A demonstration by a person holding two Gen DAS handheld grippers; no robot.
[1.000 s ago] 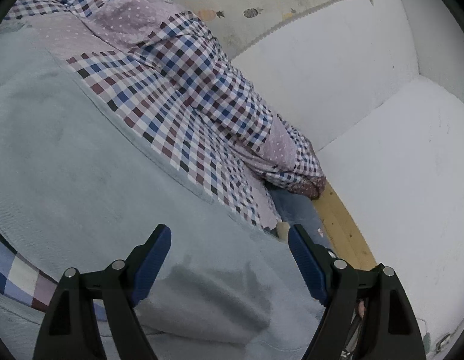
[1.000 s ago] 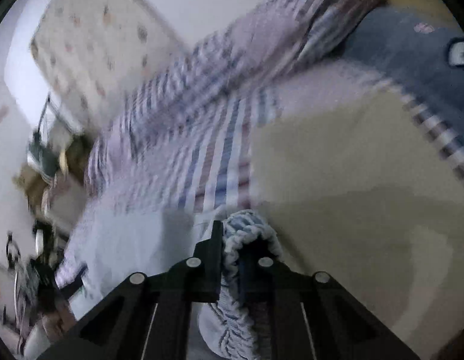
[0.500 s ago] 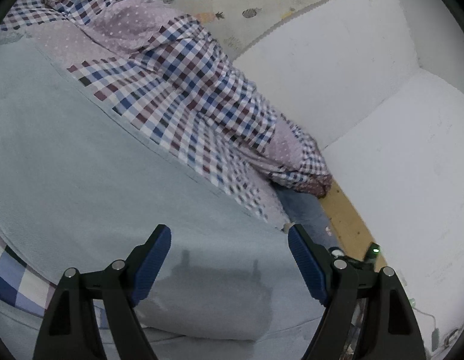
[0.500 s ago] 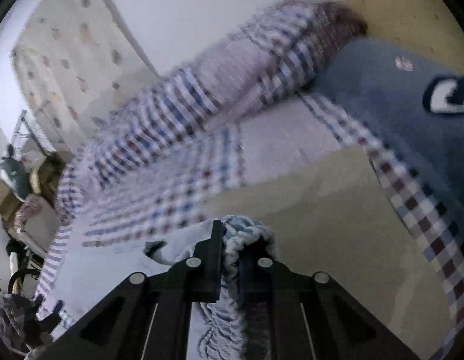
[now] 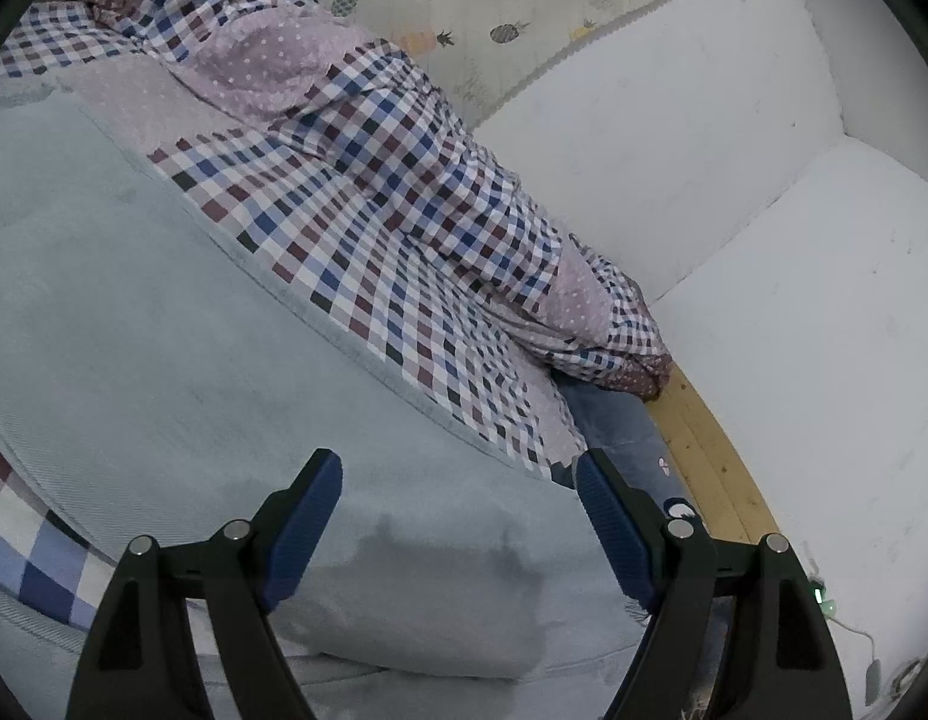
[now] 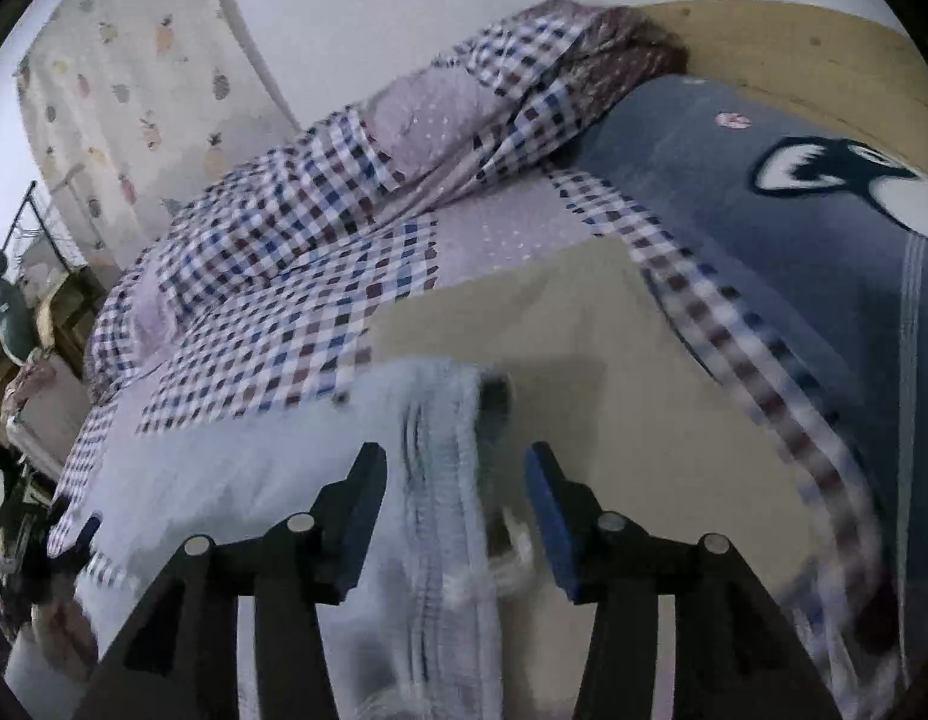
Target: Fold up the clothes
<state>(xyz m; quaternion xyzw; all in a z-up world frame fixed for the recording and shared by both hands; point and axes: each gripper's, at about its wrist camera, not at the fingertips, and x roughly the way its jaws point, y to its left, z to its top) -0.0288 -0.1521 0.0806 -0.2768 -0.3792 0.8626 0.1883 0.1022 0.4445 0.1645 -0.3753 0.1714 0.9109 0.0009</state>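
Half a second ago the right gripper (image 6: 455, 501) was clamped on the ribbed hem (image 6: 446, 480) of the pale blue garment (image 5: 164, 372); its jaws now stand apart, and the hem lies loose and blurred between the fingers without visibly touching either blue pad. The left gripper (image 5: 458, 516) is spread wide as before, holding nothing, its view shifted only slightly. The checked quilt (image 5: 368, 222), the largest thing in either view, stretches ahead of both tools, bunched into a ridge against the white wall (image 5: 643, 150). The pale blue garment lies spread on it directly under and ahead of the left gripper, its long axis running from beneath the fingers away to the upper left, with a folded, rounded edge close below the fingertips. In the right wrist view the same garment runs lengthwise from under the tool straight forward, its ribbed hem end pointing away from the camera and stopping just ahead of the pads. Only the right view shows a tan cloth (image 6: 583, 360) under and to the right of the hem, and a dark blue blanket (image 6: 793, 276) with a white-and-black figure further right. Only the left view shows the wooden strip (image 5: 709, 468) ahead to the right along the wall.
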